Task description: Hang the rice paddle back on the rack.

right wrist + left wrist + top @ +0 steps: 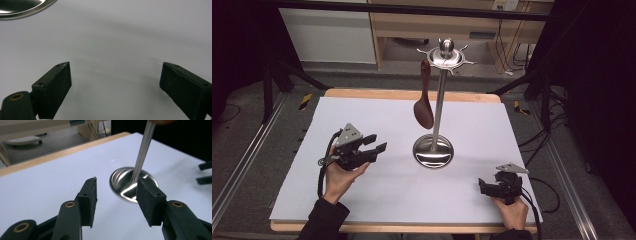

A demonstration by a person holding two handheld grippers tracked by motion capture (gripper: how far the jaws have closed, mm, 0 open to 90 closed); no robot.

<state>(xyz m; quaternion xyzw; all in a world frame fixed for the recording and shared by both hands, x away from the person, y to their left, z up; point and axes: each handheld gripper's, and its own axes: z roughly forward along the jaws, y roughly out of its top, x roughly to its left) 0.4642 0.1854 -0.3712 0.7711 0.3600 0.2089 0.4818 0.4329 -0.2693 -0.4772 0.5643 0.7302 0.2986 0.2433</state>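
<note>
A steel utensil stand rises from a round base at the middle of the white table. A brown wooden spoon hangs from a hook of its top ring. My left gripper is held to the left of the base, open and empty, its jaws aimed at the base and pole. My right gripper rests low near the front right of the table, open and empty, pointing left; its own view has the base rim at the top left.
The white table top has a wooden edge at the far side. A wooden shelf unit and cables stand on the floor beyond. Black frame legs flank the table.
</note>
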